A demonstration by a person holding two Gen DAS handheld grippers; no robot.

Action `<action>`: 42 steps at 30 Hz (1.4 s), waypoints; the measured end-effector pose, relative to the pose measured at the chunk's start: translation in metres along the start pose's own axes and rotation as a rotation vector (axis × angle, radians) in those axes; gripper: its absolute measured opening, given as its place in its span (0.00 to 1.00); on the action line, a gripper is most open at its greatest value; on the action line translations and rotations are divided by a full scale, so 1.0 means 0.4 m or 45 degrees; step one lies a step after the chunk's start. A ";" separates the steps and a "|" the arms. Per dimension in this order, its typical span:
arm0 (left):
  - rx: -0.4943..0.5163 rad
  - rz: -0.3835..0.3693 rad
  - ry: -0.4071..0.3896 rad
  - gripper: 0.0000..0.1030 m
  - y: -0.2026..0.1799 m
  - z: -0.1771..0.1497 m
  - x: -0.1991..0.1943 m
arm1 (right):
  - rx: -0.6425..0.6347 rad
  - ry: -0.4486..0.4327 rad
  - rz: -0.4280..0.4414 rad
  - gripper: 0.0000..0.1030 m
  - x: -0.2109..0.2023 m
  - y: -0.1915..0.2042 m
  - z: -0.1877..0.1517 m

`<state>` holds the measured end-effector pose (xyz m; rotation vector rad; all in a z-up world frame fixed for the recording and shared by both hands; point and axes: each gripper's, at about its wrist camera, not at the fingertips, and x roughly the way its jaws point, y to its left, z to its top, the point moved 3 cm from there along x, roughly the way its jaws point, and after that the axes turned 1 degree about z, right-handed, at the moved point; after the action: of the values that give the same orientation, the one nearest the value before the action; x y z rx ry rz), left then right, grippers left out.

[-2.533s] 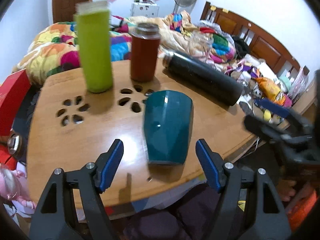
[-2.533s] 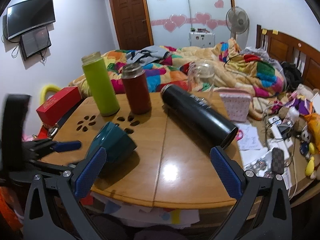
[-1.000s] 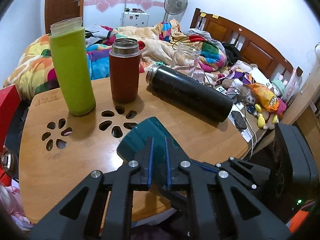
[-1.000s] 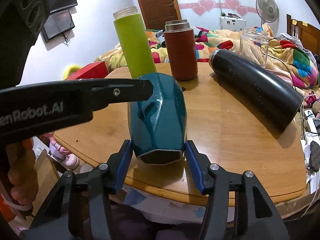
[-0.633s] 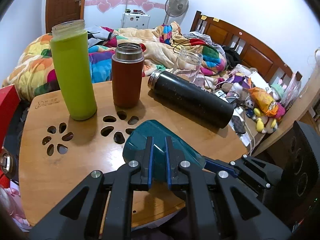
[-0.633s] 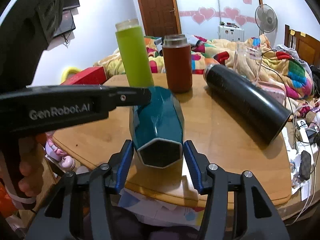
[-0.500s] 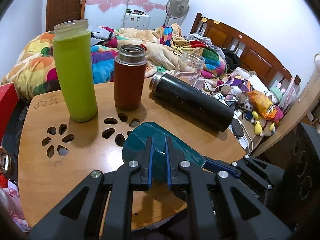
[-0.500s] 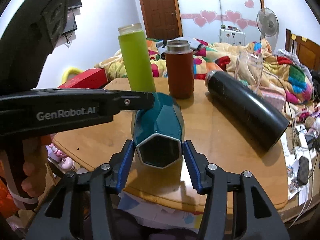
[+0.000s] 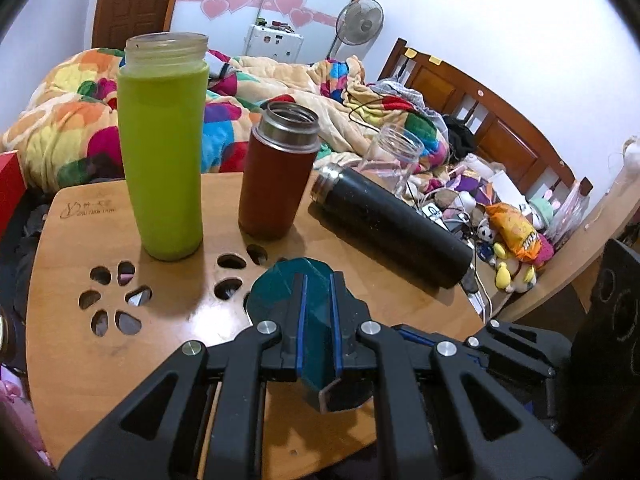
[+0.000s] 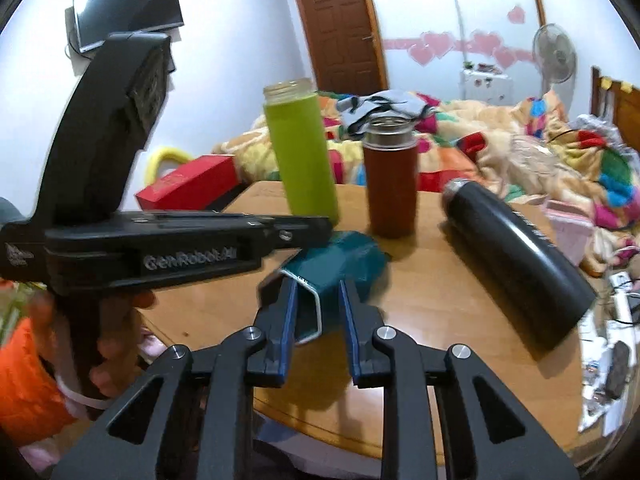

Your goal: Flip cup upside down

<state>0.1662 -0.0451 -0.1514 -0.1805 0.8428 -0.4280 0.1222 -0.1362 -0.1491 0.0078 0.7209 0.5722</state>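
The teal faceted cup (image 9: 316,320) is held tilted above the wooden table (image 9: 100,360), its mouth toward the near right edge. My left gripper (image 9: 318,292) is shut on the cup's wall near the rim. My right gripper (image 10: 318,292) is shut on the cup's rim (image 10: 316,308) from the mouth end. The cup also shows in the right wrist view (image 10: 344,258), its base pointing away toward the bottles. The left gripper's body (image 10: 160,248) crosses that view from the left.
A tall green bottle (image 9: 162,148) and a brown-red flask (image 9: 278,172) stand at the back of the table. A black flask (image 9: 388,224) lies on its side at the right. A glass jar (image 9: 390,160) stands behind it. Flower cut-outs (image 9: 116,300) pierce the tabletop.
The cup has tipped from lying sideways with its mouth toward the right wrist camera to a steeper tilt. The right gripper has narrowed from around the cup's body onto its rim wall.
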 end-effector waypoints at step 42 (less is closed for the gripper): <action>0.135 0.091 0.181 0.13 0.088 -0.029 0.075 | 0.198 0.092 -0.078 0.38 0.106 -0.107 -0.020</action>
<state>0.1853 -0.0265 -0.1909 -0.0220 0.9610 -0.4203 0.1638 -0.1529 -0.1901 0.1096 0.8318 0.4582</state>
